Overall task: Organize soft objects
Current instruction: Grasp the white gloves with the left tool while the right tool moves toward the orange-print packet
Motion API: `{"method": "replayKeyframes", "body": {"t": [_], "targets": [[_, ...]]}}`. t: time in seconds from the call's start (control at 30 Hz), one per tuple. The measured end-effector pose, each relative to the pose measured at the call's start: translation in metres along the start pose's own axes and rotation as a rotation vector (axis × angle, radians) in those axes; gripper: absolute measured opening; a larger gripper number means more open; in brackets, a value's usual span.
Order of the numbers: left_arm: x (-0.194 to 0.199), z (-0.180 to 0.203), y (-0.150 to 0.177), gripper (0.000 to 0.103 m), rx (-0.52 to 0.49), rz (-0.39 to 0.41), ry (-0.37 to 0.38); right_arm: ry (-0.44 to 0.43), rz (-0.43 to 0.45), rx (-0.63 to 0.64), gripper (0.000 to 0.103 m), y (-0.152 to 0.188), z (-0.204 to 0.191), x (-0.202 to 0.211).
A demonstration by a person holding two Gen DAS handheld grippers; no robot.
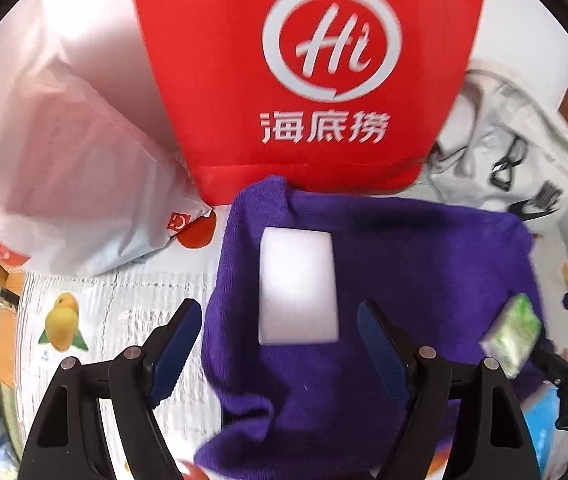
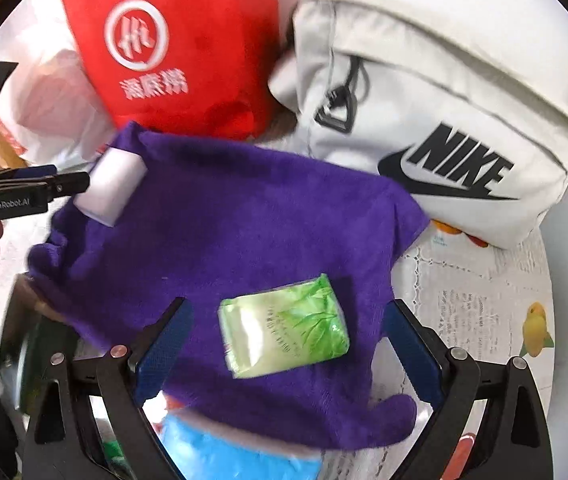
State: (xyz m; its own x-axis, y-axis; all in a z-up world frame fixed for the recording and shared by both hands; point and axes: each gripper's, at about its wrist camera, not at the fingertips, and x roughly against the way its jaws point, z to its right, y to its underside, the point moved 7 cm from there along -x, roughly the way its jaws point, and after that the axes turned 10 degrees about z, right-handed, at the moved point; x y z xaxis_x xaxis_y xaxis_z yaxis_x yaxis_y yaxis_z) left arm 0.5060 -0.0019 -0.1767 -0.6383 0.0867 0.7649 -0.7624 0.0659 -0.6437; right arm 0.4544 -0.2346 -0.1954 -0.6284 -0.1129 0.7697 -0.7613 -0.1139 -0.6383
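A purple towel lies spread on the table; it also shows in the right wrist view. A white sponge block rests on it, seen too in the right wrist view. A green tissue pack lies on the towel, also at the right edge of the left wrist view. My left gripper is open, its jaws either side of the sponge's near end. My right gripper is open, its jaws wide on either side of the tissue pack.
A red fabric bag stands behind the towel. A white plastic bag lies to its left. A white Nike bag lies at the right. A blue packet sits under the towel's near edge. The fruit-print tablecloth covers the table.
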Motion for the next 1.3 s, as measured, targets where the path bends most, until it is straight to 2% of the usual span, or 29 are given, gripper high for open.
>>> {"method": "replayKeyframes", "body": {"t": [0.1, 0.17, 0.27, 0.37, 0.57, 0.8, 1.0, 1.17, 1.23, 1.3], "targets": [[0.028, 0.0, 0.004, 0.079, 0.043, 0.05, 0.052, -0.014, 0.031, -0.001, 0.095, 0.0, -0.002, 0.02], [0.048, -0.004, 0.009, 0.079, 0.06, 0.096, 0.047, 0.024, 0.05, -0.002, 0.095, 0.004, -0.002, 0.034], [0.079, -0.01, 0.018, 0.079, 0.078, 0.158, 0.018, 0.019, 0.064, -0.012, 0.095, 0.011, -0.002, 0.047], [0.097, -0.013, 0.034, 0.079, 0.046, 0.139, 0.005, 0.021, 0.082, -0.03, 0.095, 0.024, -0.002, 0.067], [0.139, -0.017, 0.077, 0.079, 0.076, 0.132, 0.056, -0.012, 0.161, -0.086, 0.095, 0.051, -0.009, 0.115], [0.176, -0.001, 0.14, 0.079, 0.047, 0.118, 0.09, -0.018, 0.134, -0.11, 0.095, 0.106, -0.025, 0.144], [0.183, 0.01, 0.191, 0.079, 0.026, 0.097, 0.094, -0.078, 0.12, -0.113, 0.095, 0.155, -0.044, 0.162], [0.171, 0.025, 0.229, 0.08, -0.003, 0.044, 0.101, -0.105, 0.094, -0.135, 0.095, 0.19, -0.052, 0.158], [0.163, 0.034, 0.24, 0.081, -0.014, 0.025, 0.12, -0.112, 0.074, -0.153, 0.095, 0.206, -0.052, 0.155], [0.154, 0.041, 0.247, 0.081, -0.033, 0.012, 0.106, -0.104, 0.066, -0.16, 0.095, 0.217, -0.052, 0.155]]}}
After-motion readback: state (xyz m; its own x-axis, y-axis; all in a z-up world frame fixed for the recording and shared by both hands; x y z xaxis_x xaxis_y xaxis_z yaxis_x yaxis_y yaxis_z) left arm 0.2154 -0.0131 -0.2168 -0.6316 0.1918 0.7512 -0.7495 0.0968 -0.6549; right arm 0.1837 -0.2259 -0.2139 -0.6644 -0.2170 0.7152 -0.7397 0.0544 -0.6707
